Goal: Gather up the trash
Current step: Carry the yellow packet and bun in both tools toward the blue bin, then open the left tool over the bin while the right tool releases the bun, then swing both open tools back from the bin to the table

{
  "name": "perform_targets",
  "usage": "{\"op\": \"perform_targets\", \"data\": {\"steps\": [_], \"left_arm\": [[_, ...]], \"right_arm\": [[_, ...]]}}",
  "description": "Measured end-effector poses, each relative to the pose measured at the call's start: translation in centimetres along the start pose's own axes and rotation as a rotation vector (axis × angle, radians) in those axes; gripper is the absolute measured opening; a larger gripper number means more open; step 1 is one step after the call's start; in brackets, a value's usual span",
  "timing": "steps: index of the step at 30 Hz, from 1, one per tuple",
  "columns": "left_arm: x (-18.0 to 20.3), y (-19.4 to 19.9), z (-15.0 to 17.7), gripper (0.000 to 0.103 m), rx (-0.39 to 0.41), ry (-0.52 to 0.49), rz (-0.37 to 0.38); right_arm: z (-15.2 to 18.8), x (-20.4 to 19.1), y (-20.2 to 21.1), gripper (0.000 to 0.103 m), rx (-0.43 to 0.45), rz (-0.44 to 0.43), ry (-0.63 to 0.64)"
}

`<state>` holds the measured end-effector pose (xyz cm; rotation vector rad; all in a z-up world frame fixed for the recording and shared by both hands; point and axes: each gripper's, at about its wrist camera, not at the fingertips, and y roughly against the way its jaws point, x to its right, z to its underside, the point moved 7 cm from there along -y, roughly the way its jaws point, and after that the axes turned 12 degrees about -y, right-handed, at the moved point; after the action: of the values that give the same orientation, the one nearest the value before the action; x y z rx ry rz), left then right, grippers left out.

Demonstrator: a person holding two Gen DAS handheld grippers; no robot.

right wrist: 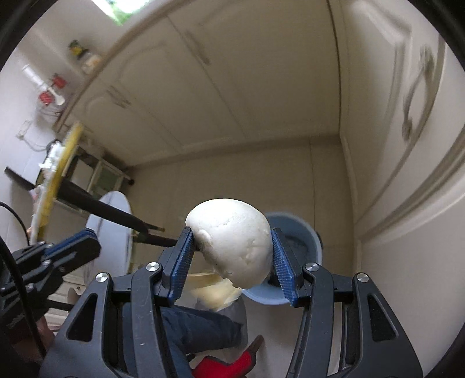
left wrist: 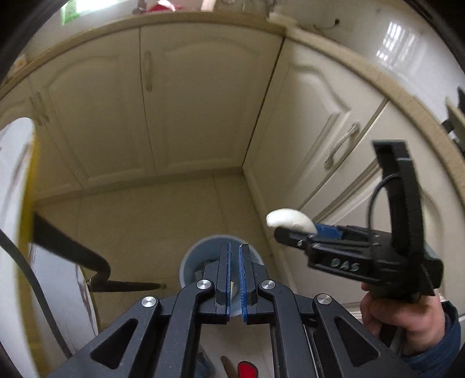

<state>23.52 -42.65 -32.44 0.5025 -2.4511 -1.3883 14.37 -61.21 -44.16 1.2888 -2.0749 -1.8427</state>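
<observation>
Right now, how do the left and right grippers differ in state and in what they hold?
The left gripper is shut, its blue pads nearly together over a thin scrap; the right gripper stands half open, clamped on a white bun. The left hangs straight above the blue bin; in the right wrist view the bin lies ahead, slightly right of the bun. Both have black frames with blue pads and point down at the floor.

Soft, even daylight fills both views; it enters from a window [right wrist: 122, 8] at the far top, blown out to white-green. A bright window reflection glares on the glossy wall tiles [left wrist: 398, 43] at the far right. Shadows are faint. Fisheye distortion bends the cabinet doors [left wrist: 186, 110] into arcs, with black vignetting at the corners. Motion blur smears the cabinet handles [right wrist: 415, 96] and the left edges of both views.
</observation>
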Motion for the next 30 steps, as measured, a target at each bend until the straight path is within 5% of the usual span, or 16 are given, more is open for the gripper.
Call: {"op": "perform_targets", "data": {"steps": [6, 7, 8, 9, 10, 11, 19, 30], "left_arm": [[0.0, -2.6, -0.9, 0.012, -0.035, -0.033, -0.060], [-0.2, -2.7, -1.2, 0.025, -0.037, -0.044, -0.084], [-0.2, -2.6, -1.3, 0.036, -0.037, -0.046, -0.100], [-0.4, -2.6, -1.5, 0.059, -0.028, -0.041, -0.120], [-0.4, -2.4, -1.3, 0.073, -0.015, -0.037, -0.129], [-0.6, -2.2, -1.5, 0.076, -0.001, -0.032, -0.145], [0.3, -0.6, -1.5, 0.082, 0.029, -0.051, -0.186], [0.0, 10.1, 0.4, 0.091, 0.227, -0.017, -0.209]], "right_arm": [[1.1, 3.5, -7.1, 0.057, -0.129, 0.068, -0.061], [1.4, 4.1, -7.5, 0.065, -0.140, 0.074, -0.068], [1.5, 4.4, -8.1, 0.085, -0.147, 0.077, -0.079], [1.5, 4.5, -8.3, 0.094, -0.144, 0.073, -0.087], [1.5, 4.6, -8.4, 0.095, -0.133, 0.072, -0.095], [1.5, 4.8, -8.4, 0.097, -0.129, 0.076, -0.099], [1.2, 4.2, -6.6, 0.103, -0.069, 0.101, -0.111], [-0.8, -2.7, 4.0, 0.103, 0.157, 0.006, -0.074]]}}
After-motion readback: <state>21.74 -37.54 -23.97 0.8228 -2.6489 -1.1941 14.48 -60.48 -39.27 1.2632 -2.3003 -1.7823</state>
